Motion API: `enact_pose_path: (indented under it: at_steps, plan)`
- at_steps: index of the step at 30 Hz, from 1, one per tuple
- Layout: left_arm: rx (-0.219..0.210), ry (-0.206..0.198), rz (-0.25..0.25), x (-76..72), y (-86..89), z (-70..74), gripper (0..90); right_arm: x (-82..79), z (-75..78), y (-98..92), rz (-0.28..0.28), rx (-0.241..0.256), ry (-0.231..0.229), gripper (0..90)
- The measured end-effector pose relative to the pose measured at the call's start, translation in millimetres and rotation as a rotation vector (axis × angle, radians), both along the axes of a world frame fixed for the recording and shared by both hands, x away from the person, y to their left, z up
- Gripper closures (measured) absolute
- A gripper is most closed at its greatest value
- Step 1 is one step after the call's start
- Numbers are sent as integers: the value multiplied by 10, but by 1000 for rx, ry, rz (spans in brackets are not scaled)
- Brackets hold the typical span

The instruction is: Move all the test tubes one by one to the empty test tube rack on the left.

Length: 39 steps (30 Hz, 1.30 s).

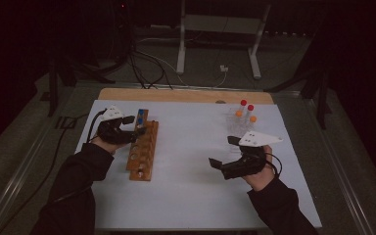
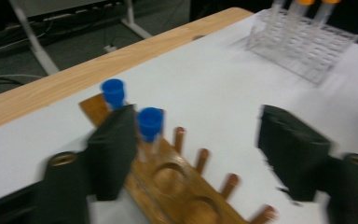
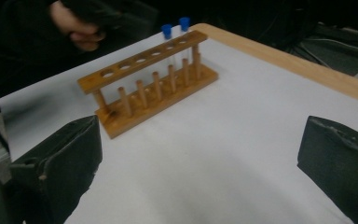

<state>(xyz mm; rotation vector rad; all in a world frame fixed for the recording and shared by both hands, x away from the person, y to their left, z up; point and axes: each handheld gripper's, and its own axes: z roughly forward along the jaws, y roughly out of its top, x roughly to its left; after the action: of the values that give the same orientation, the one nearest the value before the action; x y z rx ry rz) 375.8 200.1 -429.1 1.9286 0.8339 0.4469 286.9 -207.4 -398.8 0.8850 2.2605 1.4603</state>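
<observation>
A wooden tube rack (image 1: 144, 152) lies on the left of the white table, running away from me. At its far end stand two blue-capped tubes (image 1: 140, 118). My left gripper (image 1: 131, 129) hovers at that end, open. In the left gripper view (image 2: 198, 154) the nearer blue-capped tube (image 2: 149, 123) stands just inside the left jaw, untouched, with the other tube (image 2: 113, 92) behind it. My right gripper (image 1: 223, 152) is open over bare table at centre right, with nothing between its jaws (image 3: 200, 172). It faces the wooden rack (image 3: 154, 79) and its blue-capped tubes (image 3: 167, 31).
A clear plastic rack (image 1: 237, 125) at the back right holds tubes with red caps (image 1: 243, 103) and orange caps (image 1: 253, 118); it also appears as the clear rack (image 2: 303, 44). The table's wooden far edge (image 1: 186, 95) lies beyond. Cables and a metal stand (image 1: 220, 44) sit on the floor behind.
</observation>
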Motion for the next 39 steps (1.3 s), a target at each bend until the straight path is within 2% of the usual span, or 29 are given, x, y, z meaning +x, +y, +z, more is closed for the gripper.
enact_pose_path:
  at_steps: [6, 8, 11, 15, 20, 25, 27, 32, 35, 39]
  plan:
    - [-29, 31, -79, -246, -20, 59, 66, 85, 62, -193, -76, -3, -28, 0]
    - [-38, 26, -103, -339, -25, 70, 20, 123, 67, -269, -105, -10, -33, 0]
    - [-64, 17, -123, -465, -19, 81, 17, 178, 59, -394, -151, -16, -38, 0]
    - [-57, 17, -151, -589, -30, 67, 17, 275, 16, -574, -217, -22, -32, 0]
    - [-64, 12, -180, -683, -47, 56, 16, 413, -86, -783, -295, -31, -17, 60]
    - [-71, 16, -201, -737, -77, 43, 16, 564, -231, -932, -359, -51, 6, 157]
    - [-62, 12, -208, -756, -92, 45, 17, 639, -301, -979, -382, -64, 22, 188]
    - [-80, 13, -213, -770, -81, 54, 17, 813, -462, -1096, -420, -90, 58, 361]
    - [-84, 18, -215, -767, -76, 48, 17, 890, -519, -1146, -421, -103, 61, 466]
    - [-71, 19, -208, -760, -83, 30, 17, 992, -570, -1151, -422, -128, 78, 511]
